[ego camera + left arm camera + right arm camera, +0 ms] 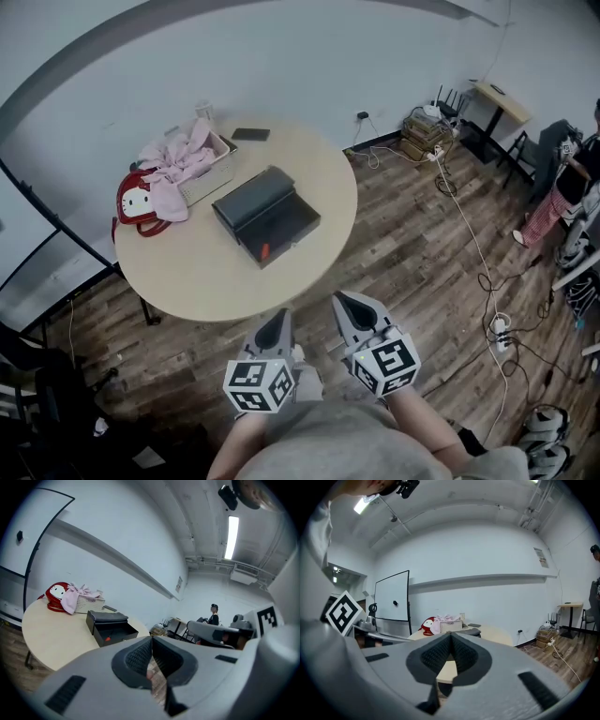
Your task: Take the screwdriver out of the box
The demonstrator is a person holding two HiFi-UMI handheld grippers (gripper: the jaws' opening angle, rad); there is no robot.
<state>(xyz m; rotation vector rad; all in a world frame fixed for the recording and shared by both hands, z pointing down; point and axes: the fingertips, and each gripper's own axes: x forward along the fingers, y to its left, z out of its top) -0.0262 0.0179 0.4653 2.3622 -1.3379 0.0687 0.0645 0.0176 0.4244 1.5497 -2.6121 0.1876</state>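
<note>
The box [267,217] sits open near the middle of the round desk [202,281], its lid standing along the upper-left side and the open tray facing the lower right of the head view. The screwdriver [265,250] lies inside the tray, close to its lower corner. Only the red handle shows clearly; the shaft is too dark against the lining to be sure of, so its long axis is hard to call, though it seems to run roughly along the tray's near wall.

Both tools hang off the desk at the bottom of the frame, short of its near edge. The left gripper [281,315] has its fingers [138,657] pressed together with nothing between them, and the right gripper [340,299] likewise has its fingers [436,653] closed and empty.

From the fingers the handle lies up the frame and slightly left. The left gripper is the nearer of the two, almost directly below the handle, and in its own view the box [110,625] and the red handle [108,639] sit left of centre. The fingers would need to open before any reach into the tray.
</note>
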